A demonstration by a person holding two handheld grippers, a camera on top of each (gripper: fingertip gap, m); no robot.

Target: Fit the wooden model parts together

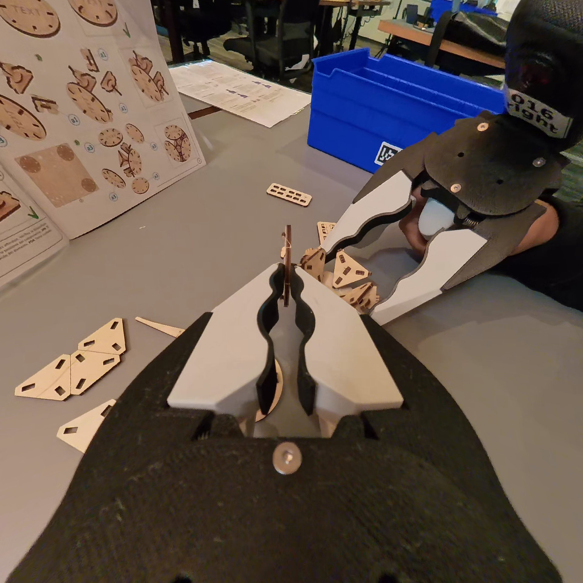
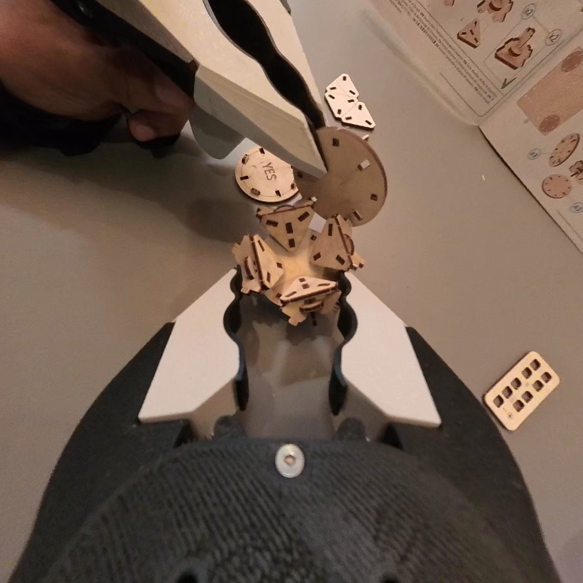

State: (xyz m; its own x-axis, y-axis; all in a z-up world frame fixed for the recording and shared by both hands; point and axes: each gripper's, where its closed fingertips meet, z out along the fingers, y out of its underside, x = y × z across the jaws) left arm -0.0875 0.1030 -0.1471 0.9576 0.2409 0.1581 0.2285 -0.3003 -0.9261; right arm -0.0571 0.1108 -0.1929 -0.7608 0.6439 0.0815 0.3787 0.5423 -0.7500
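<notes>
Round slotted wooden disc, pinched edge-on between pressed left tongs, hung at twelve o'clock over pale wooden cluster of triangular plates. Cluster gripped on grey tabletop between widely set right tongs, toward three o'clock from left tongs.

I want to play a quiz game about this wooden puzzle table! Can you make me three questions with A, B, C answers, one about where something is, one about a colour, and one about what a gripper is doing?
1. Where is the big bin?
A) behind the right gripper
B) under the booklet
C) on a chair

2. What colour is the bin?
A) red
B) blue
C) green

3. What is the left gripper doing?
A) hanging open
B) pinching a wooden disc
C) holding paper

Answers: 1 A, it stands on the table past that gripper; 2 B, its walls are blue; 3 B, both fingers press the disc's edge.
</notes>
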